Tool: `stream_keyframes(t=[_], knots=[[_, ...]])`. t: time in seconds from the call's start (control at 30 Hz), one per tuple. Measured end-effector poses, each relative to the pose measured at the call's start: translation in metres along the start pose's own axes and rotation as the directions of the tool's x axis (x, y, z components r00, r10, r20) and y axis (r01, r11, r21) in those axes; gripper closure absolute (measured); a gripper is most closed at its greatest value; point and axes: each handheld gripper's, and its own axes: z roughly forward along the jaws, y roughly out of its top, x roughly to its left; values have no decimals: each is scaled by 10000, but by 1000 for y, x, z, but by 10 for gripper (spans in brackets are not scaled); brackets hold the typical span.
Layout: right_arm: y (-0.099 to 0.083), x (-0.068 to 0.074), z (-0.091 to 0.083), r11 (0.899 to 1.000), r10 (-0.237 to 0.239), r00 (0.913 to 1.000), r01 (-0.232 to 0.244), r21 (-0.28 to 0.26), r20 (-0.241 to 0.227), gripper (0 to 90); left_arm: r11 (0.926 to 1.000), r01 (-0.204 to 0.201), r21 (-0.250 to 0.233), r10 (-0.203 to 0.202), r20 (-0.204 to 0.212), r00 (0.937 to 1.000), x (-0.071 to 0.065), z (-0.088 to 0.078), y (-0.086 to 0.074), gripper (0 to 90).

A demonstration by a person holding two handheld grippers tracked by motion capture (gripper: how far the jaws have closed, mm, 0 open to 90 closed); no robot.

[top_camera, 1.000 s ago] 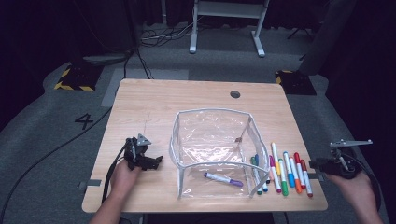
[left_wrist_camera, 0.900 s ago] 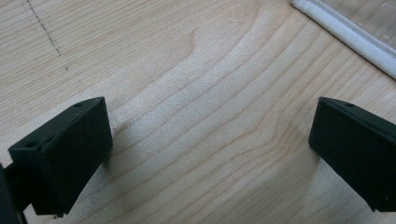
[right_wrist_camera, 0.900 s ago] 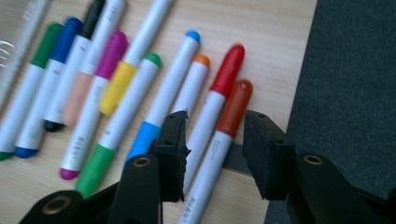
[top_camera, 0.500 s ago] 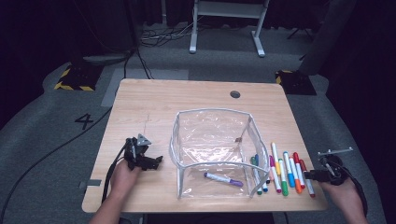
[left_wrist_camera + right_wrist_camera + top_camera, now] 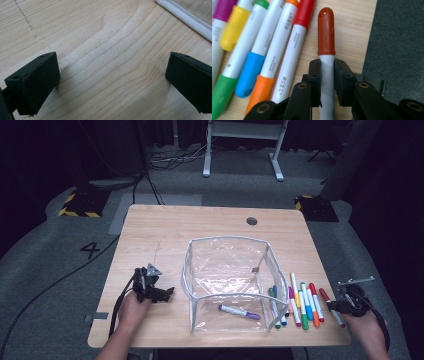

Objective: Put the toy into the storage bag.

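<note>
Right gripper (image 5: pixel 327 82): jaws just closed, now clamped on white barrel of red-capped marker (image 5: pixel 326 32), cap ahead of fingertips, marker lying on table (image 5: pixel 200 225) beside marker row (image 5: pixel 304 300). Pickup apparently secured; lift toward clear pouch (image 5: pixel 227 270) judged next. Left gripper (image 5: pixel 110 82): jaws wide apart, nothing between, pouch edge beyond.

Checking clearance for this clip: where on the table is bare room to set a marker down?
Free: the table behind the clear pouch, and between pouch and left gripper. Crowded: the marker row right of the pouch, where the right gripper clamps the red-capped marker.
</note>
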Motion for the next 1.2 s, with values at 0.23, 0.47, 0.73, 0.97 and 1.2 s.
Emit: stream_keyframes(t=[0.23,0.47,0.73,0.97,1.2], knots=[[11,6,-36,9931,-365,9974,292,-1135,-629,763,10000,27,11,-27,4,10000,0,0,0,0],[29,29,-72,9716,-1245,9848,962,-2163,-1213,763,10000,27,11,-27,4,10000,0,0,0,0],[50,54,-114,9326,-2277,9541,1562,-3255,-1947,763,10000,40,28,-40,-23,10000,0,-1,-1,0],[71,84,-141,8963,-3407,9102,2388,-3737,-2356,763,10000,44,28,-44,-22,10000,0,-1,-1,0],[96,118,-155,8599,-4434,8603,3291,-3902,-2515,763,10000,28,22,-28,-19,10000,0,-1,-1,0]])
